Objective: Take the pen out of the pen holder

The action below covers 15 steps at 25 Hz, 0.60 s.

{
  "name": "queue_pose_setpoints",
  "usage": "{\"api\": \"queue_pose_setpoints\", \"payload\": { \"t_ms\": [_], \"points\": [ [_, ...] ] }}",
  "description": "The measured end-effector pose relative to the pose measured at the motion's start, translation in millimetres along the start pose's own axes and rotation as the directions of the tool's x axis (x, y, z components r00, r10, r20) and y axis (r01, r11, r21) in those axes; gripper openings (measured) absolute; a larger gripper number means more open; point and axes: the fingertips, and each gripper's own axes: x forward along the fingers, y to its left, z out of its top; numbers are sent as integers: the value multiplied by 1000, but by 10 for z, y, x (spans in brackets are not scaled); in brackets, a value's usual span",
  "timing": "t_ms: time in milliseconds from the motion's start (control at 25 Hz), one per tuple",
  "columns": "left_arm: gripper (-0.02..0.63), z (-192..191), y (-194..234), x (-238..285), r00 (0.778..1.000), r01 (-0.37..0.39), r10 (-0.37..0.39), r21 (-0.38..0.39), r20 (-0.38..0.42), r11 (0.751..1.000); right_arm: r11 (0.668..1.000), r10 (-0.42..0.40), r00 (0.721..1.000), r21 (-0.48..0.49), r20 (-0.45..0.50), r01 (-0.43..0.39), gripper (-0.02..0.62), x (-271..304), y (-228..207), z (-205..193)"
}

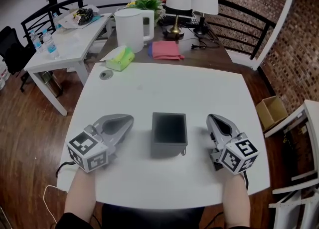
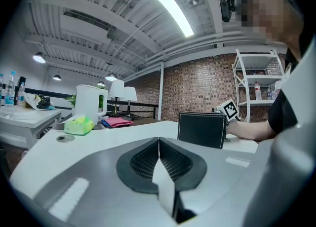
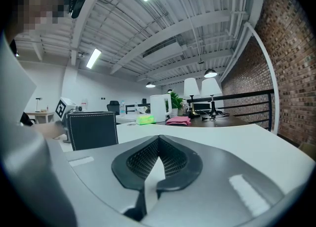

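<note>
Head view shows a black square leather pen holder (image 1: 169,129) on a white table (image 1: 199,88) between the left gripper (image 1: 130,119) and right gripper (image 1: 210,119), both closed tight and empty.

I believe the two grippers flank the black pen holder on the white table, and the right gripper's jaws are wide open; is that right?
Not quite: the right gripper's jaws are shut, with nothing between them, as the right gripper view shows. The rest holds: it and the left gripper flank the black pen holder on the white table.
</note>
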Motion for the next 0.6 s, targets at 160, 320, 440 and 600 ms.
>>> {"api": "queue_pose_setpoints", "payload": {
  "t_ms": [160, 320, 440, 600],
  "points": [
    [3, 14, -3, -1, 1000, -2, 2, -5, 2, 1000, 1000, 2, 1000, -1, 0, -2, 12, 5, 1, 3],
    [3, 0, 2, 1, 1000, -1, 1, 1, 1, 1000, 1000, 2, 1000, 1, 0, -2, 12, 5, -1, -2],
    [4, -5, 0, 2, 1000, 1, -1, 5, 2, 1000, 1000, 4, 1000, 0, 0, -4, 12, -2, 3, -5],
    [5, -8, 4, 0, 1000, 2, -2, 6, 1, 1000, 1000, 4, 1000, 1, 1, -4, 12, -3, 8, -7]
  ]
}}
